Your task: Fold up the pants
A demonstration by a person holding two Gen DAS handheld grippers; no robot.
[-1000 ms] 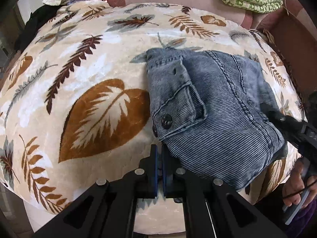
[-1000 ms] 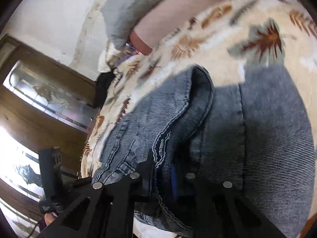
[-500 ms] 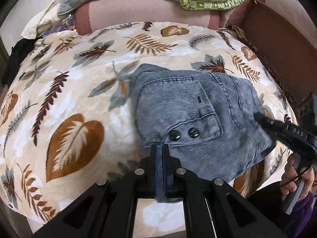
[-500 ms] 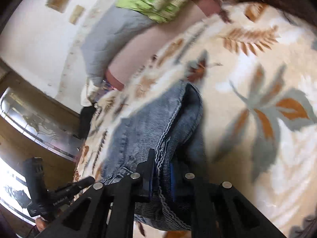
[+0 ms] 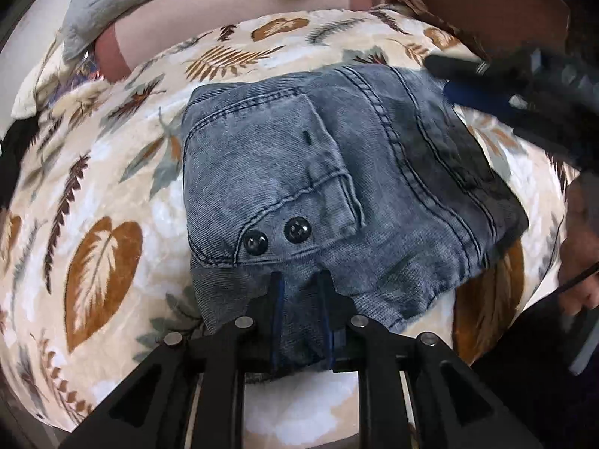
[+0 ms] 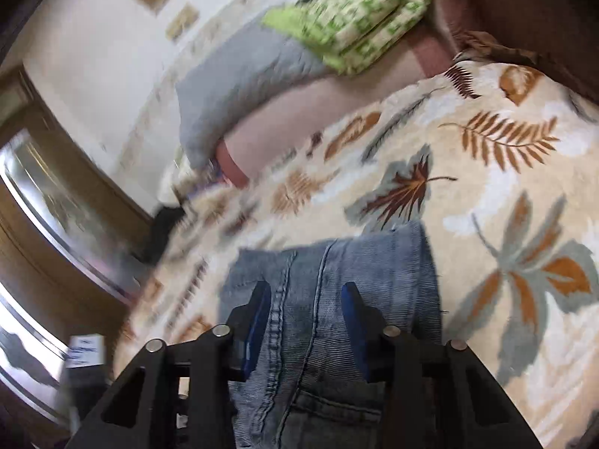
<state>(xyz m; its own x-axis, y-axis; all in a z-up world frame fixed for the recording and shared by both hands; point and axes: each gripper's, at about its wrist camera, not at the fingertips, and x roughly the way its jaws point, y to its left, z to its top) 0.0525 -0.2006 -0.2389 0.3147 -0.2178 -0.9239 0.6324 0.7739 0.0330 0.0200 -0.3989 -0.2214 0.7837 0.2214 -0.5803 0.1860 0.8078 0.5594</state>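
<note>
The folded blue denim pants (image 5: 337,194) lie in the middle of the frame on a cream blanket with brown leaves (image 5: 101,202). They look thick, soft and floppy, so grab the edges. Their long side runs left to right. The left gripper (image 5: 301,310) and right gripper (image 6: 305,321) are both spread wide, holding nothing.

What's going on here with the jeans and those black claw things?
A person holds a two-finger gripper in each hand and is folding denim pants on a leaf-print blanket. The pants lie in a compact folded bundle, button pocket up. Both the left gripper and the right gripper have their fingers spread open, with denim lying between them unpinched.
</note>
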